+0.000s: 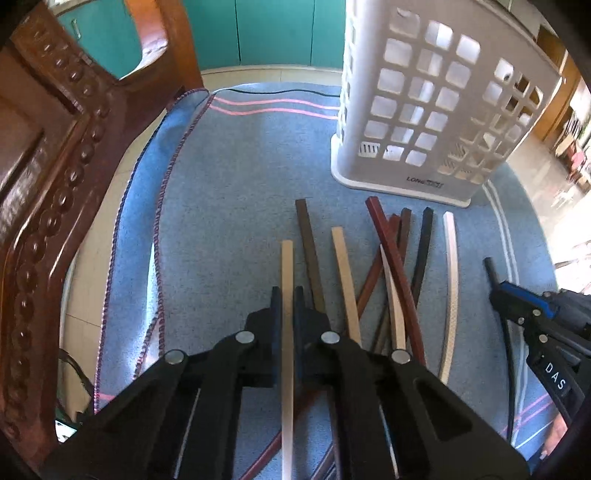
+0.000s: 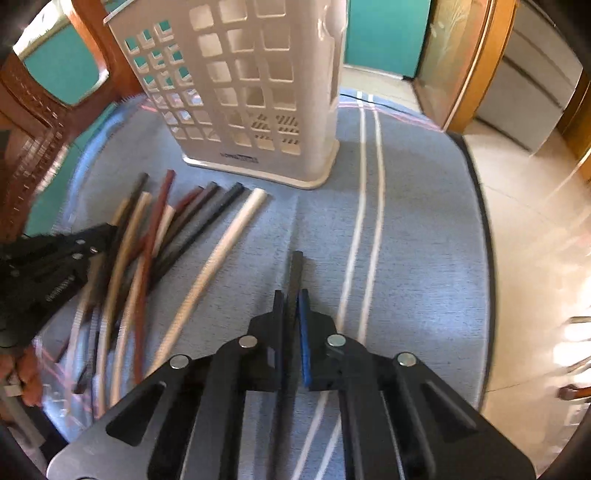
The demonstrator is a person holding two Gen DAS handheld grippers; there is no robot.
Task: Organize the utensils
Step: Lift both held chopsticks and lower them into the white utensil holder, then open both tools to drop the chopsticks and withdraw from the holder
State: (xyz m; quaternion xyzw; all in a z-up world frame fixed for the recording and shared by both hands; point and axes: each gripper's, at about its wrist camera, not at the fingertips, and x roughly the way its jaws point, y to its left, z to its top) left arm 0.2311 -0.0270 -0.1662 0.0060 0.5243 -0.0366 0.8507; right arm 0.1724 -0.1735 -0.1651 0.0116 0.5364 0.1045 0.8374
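Several chopsticks (image 1: 391, 266) in brown, red, black, beige and white lie loose on the blue cloth (image 1: 236, 177); they also show in the right wrist view (image 2: 177, 229). My left gripper (image 1: 287, 295) is shut on a beige chopstick (image 1: 287, 266) that runs back between its fingers. My right gripper (image 2: 291, 299) is shut on a black chopstick (image 2: 295, 269) and holds it to the right of the pile; it also shows in the left wrist view (image 1: 517, 295). A white lattice holder (image 1: 436, 103) stands upright behind the pile, also in the right wrist view (image 2: 251, 92).
A carved wooden chair (image 1: 55, 184) stands at the left edge of the cloth. The cloth carries pink and white stripes (image 2: 365, 206). Tiled floor (image 2: 524, 229) lies beyond the table's right edge. Teal cabinets (image 1: 266, 33) are behind.
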